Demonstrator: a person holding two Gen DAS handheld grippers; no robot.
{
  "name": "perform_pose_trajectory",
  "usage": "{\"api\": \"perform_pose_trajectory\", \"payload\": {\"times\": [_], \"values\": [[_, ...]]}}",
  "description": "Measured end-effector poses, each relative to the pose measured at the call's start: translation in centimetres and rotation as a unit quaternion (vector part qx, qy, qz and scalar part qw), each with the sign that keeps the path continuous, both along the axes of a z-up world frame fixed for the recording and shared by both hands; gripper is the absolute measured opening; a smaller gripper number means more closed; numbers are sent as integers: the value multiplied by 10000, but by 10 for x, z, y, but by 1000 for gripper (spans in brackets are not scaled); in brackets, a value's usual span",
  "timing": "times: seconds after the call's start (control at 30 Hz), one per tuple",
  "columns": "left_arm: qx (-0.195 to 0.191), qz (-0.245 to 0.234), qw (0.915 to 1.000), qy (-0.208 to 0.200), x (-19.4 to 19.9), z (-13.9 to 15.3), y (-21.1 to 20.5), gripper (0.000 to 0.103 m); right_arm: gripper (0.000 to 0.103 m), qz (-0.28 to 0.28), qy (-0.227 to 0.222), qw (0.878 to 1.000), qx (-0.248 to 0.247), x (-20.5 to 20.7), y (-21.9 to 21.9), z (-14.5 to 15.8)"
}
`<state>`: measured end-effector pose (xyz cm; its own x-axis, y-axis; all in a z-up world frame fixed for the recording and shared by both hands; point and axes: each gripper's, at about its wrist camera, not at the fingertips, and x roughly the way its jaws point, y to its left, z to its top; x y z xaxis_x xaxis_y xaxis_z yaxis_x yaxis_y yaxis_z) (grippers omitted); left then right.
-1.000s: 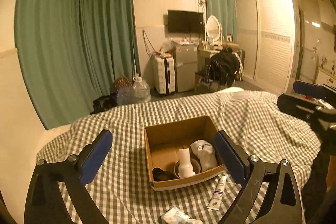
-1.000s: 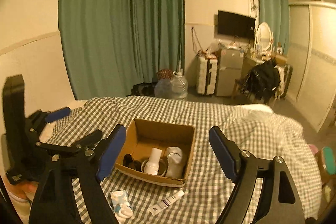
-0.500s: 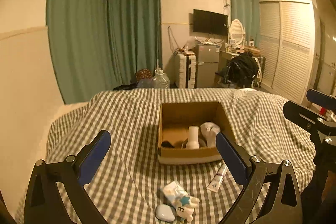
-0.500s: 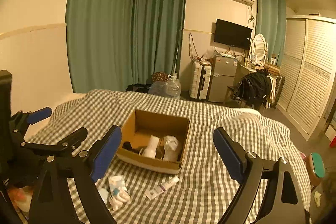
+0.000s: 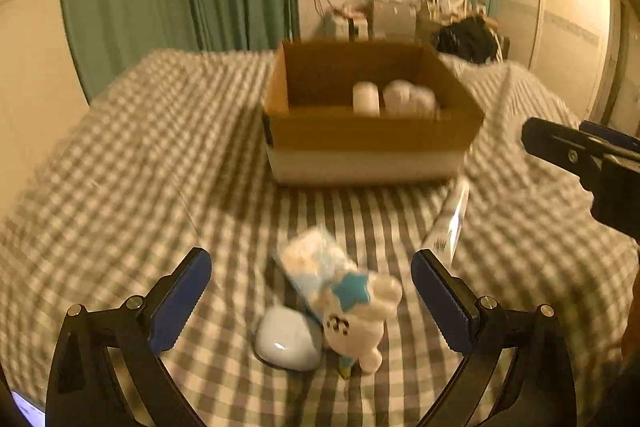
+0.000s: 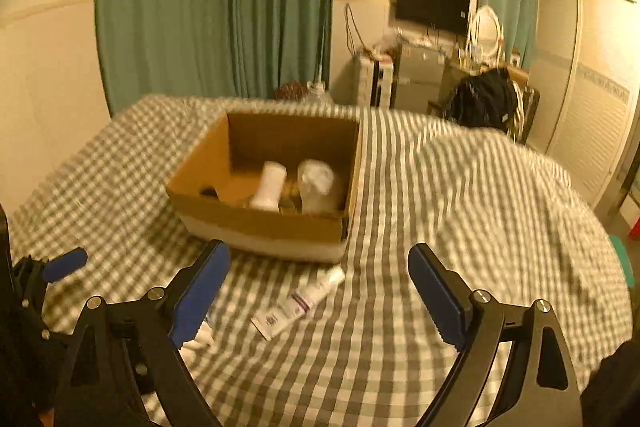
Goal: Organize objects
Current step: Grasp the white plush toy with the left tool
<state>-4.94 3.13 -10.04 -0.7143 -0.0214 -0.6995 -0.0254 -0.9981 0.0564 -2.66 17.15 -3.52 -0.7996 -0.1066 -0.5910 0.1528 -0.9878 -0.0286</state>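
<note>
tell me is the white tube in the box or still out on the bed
Out. The white tube lies flat on the checked bedspread, just in front of the cardboard box.

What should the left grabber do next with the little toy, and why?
Probably ease the left gripper down and forward, then close on the white toy. Its jaws are open and empty, the toy lies right between them on the bedspread beside a pale case, and it is not yet in the box.
</note>
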Motion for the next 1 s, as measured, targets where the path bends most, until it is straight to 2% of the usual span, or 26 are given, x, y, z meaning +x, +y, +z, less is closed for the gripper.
{"api": "perform_pose_trajectory", "payload": {"times": [0.13, 0.37, 0.43, 0.5, 0.6, 0.67, 0.83, 1.0], "values": [[15, -82, 9996, -287, -5, -20, 3, 103, 91, -27, -366, 9993, -33, -12, 1, -30], [163, -236, 9967, -758, -11, -45, 7, 102, 91, -152, -667, 9976, -99, -19, 6, -51], [180, -252, 9960, -832, -12, -49, 7, 97, 91, -163, -694, 9974, -90, -21, 5, -54], [205, -313, 9959, -825, -11, -49, 8, 79, 91, -172, -723, 9972, -57, -21, 5, -57], [316, -523, 9938, -934, -9, -51, 12, 60, 91, -175, -761, 9969, 6, -22, 1, -59], [300, -576, 9935, -931, -7, -49, 14, 53, 91, -176, -796, 9967, 50, -22, 0, -62], [476, -566, 9933, -890, -4, -42, 8, 53, 91, -176, -905, 9957, 61, -26, -1, -68], [802, -515, 9932, -670, -7, -18, -8, 53, 91, -166, -1049, 9943, 91, -30, -4, -74]]}}
